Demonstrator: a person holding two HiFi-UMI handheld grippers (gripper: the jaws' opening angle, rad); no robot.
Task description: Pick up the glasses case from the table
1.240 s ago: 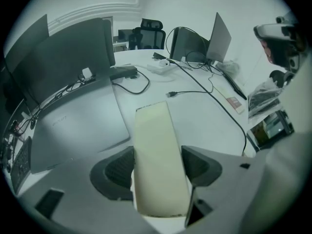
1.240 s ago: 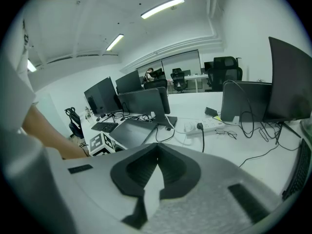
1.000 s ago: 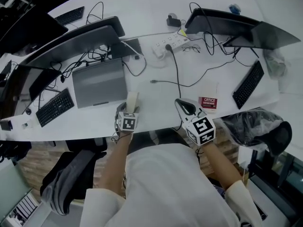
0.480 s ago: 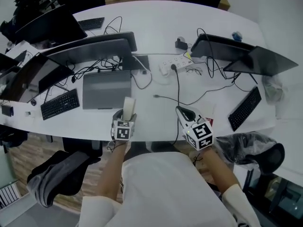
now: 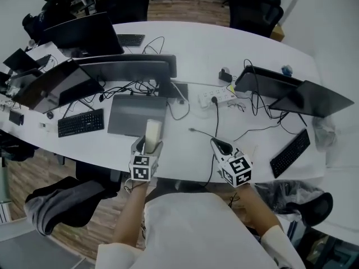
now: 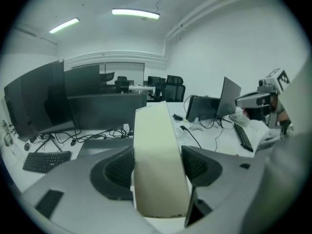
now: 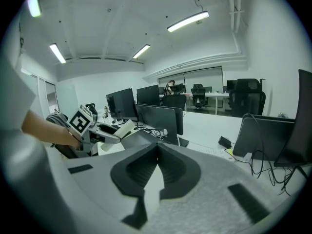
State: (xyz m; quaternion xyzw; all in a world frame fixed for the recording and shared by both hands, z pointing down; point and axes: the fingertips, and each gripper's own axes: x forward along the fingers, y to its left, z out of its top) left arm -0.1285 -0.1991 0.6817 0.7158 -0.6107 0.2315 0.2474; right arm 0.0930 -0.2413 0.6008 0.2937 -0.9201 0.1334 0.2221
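The glasses case (image 5: 152, 131) is a cream, oblong box, and my left gripper (image 5: 150, 143) is shut on it, holding it in the air above the white table's (image 5: 185, 144) near edge. In the left gripper view the case (image 6: 158, 165) stands lengthwise between the two dark pads (image 6: 117, 172) and sticks out past them. My right gripper (image 5: 220, 146) hovers to the right of it, also off the table. In the right gripper view its jaws (image 7: 157, 167) are shut with nothing between them, and the case (image 7: 126, 128) shows at the left.
A closed grey laptop (image 5: 137, 115) lies just beyond the case. Monitors (image 5: 126, 70), keyboards (image 5: 81, 122), a power strip (image 5: 216, 98), loose cables and a pair of spectacles (image 5: 235, 105) crowd the table. A chair (image 5: 61, 203) stands at the lower left.
My left gripper has risen well clear of the table with the case in it. The right gripper has risen a little. The head view has pulled back, showing more of the room.
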